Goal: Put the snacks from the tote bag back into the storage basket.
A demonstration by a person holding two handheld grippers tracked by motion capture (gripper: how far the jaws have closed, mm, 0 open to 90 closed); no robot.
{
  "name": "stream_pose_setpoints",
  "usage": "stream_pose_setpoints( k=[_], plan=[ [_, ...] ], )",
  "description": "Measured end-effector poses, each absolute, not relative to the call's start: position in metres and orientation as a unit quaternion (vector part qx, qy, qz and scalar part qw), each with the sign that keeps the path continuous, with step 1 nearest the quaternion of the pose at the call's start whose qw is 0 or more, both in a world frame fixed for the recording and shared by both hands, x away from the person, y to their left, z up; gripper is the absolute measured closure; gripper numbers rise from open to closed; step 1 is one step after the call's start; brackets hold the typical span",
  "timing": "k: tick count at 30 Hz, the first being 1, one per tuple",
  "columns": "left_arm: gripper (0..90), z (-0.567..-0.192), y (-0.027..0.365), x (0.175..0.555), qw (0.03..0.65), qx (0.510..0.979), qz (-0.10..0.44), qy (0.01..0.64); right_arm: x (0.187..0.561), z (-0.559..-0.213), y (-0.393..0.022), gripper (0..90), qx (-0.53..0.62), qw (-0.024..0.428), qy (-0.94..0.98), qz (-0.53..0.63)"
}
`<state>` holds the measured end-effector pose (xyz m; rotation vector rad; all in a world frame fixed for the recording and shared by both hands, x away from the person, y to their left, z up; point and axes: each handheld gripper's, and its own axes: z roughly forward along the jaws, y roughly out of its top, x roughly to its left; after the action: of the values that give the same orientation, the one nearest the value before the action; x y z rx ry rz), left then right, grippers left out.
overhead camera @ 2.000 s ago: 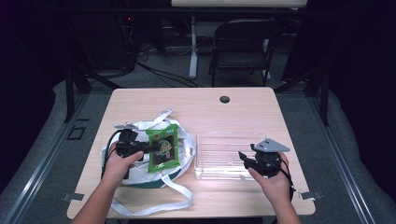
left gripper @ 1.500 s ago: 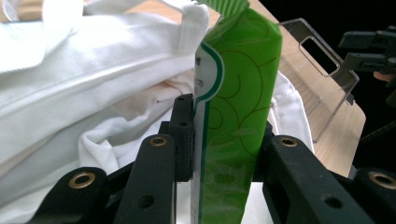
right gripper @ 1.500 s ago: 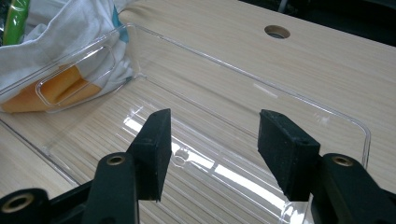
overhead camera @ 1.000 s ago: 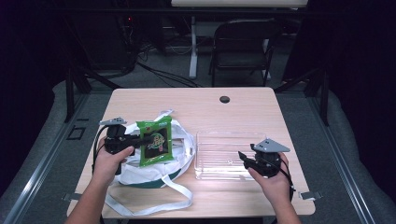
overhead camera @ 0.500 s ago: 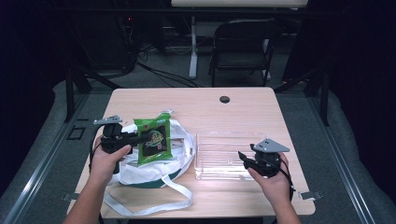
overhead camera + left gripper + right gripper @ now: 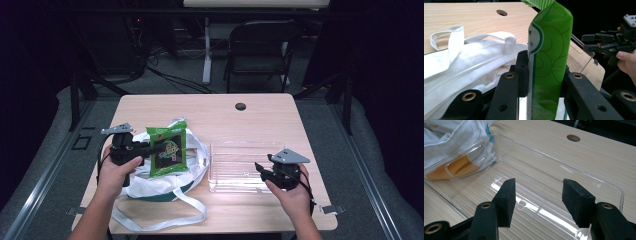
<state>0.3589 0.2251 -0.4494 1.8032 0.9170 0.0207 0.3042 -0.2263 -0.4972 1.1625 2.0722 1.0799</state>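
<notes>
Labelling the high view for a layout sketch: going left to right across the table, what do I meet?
Left gripper → green packet → clear tray → right gripper

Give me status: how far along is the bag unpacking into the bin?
Done: the green snack packet is out of the white tote bag. In hand: the left gripper is shut on it, holding it above the bag. Left: the clear bin holds nothing yet, the right gripper waits open at its edge, and something orange sits in the bag.
</notes>
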Motion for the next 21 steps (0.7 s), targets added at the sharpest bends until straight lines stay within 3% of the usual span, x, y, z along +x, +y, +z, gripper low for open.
stream_pose_setpoints(
  k=[21],
  plan=[
    [72.6,-0.448,0.206,0.355,0.535,0.766,0.001,0.358,0.302,-0.497,-0.226,45.2,0.424,0.264,0.769,0.399]
  ],
)
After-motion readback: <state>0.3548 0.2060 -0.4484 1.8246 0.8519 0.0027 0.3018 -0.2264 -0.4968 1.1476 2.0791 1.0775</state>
